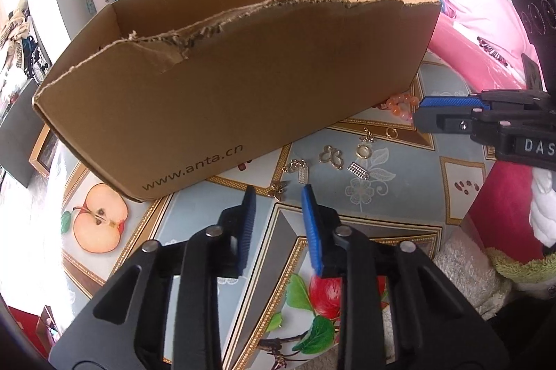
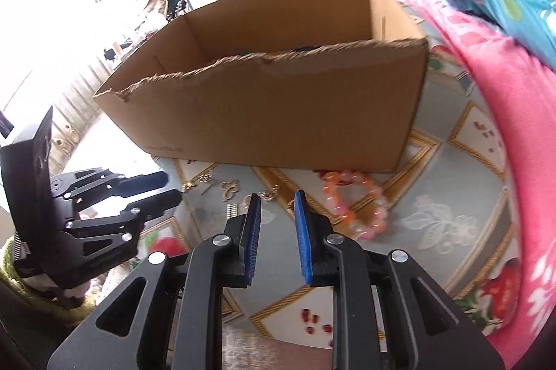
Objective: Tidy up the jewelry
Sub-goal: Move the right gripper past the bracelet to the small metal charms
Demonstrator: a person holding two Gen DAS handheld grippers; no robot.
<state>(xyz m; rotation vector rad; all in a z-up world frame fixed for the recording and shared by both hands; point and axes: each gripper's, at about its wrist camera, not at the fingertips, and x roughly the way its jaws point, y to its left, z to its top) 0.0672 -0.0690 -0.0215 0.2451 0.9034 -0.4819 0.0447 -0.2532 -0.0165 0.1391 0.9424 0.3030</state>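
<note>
My left hand-held gripper (image 1: 278,191) hangs released, nothing between its pads, over small gold charms (image 1: 332,158) on the tabletop (image 1: 399,196) before the cardboard box (image 1: 226,91). My right hand-held gripper (image 2: 277,196) is likewise empty beside the bead bracelet (image 2: 354,206). I judge pickup comes next: lower and pinch one charm.

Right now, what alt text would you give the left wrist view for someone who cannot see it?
A left hand-held gripper hovers, jaws apart and empty, over small gold charms on a fruit-patterned tablecloth beside a torn cardboard box. The right hand-held gripper reaches in near a pink bead bracelet.
</note>
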